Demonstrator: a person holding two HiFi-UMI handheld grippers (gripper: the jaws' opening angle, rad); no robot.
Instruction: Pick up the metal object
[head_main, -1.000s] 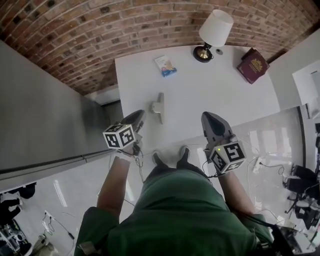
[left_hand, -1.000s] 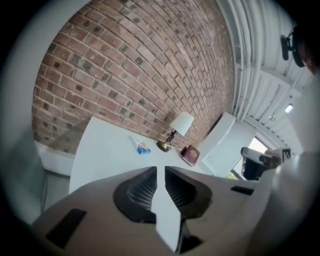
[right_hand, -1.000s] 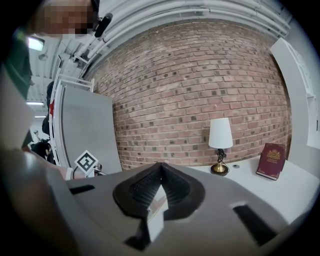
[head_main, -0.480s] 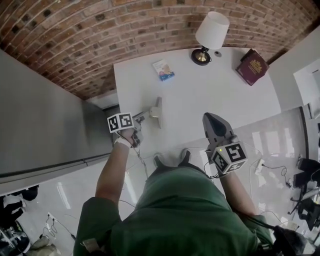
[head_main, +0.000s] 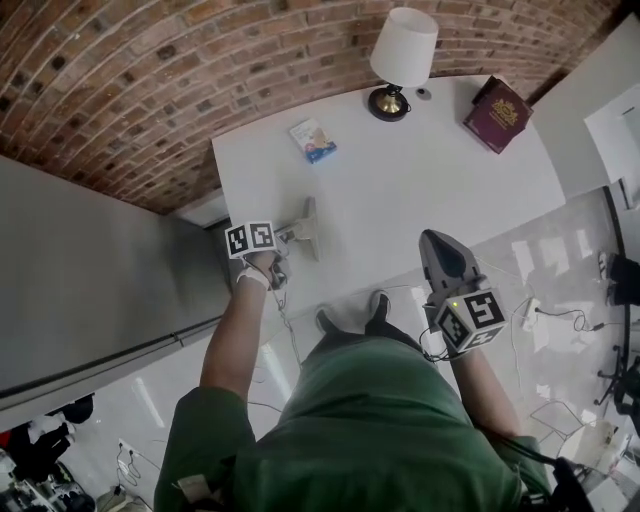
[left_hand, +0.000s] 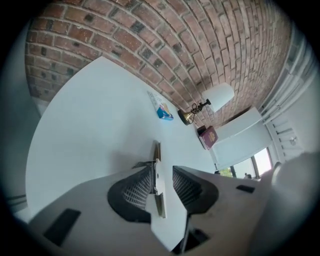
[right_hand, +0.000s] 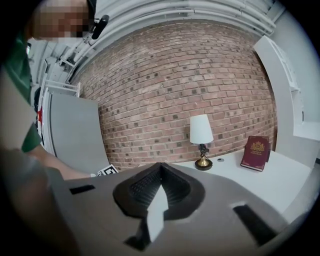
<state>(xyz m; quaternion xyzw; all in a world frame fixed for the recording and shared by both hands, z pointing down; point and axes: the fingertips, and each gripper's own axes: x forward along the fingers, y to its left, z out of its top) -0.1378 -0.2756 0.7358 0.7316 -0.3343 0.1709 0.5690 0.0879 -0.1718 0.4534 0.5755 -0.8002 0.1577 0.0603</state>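
On the table (head_main: 430, 190) we see:
Lamp (head_main: 400, 55) at the far edge, book (head_main: 497, 113) right of it, packet (head_main: 313, 140) left, metal object (head_main: 308, 228) nearer us.

One table (head_main: 420, 170) is carrying one lamp (head_main: 403, 50) far, one book (head_main: 497, 100) far right, one packet (head_main: 313, 140) and one metal object (head_main: 308, 225) near left.
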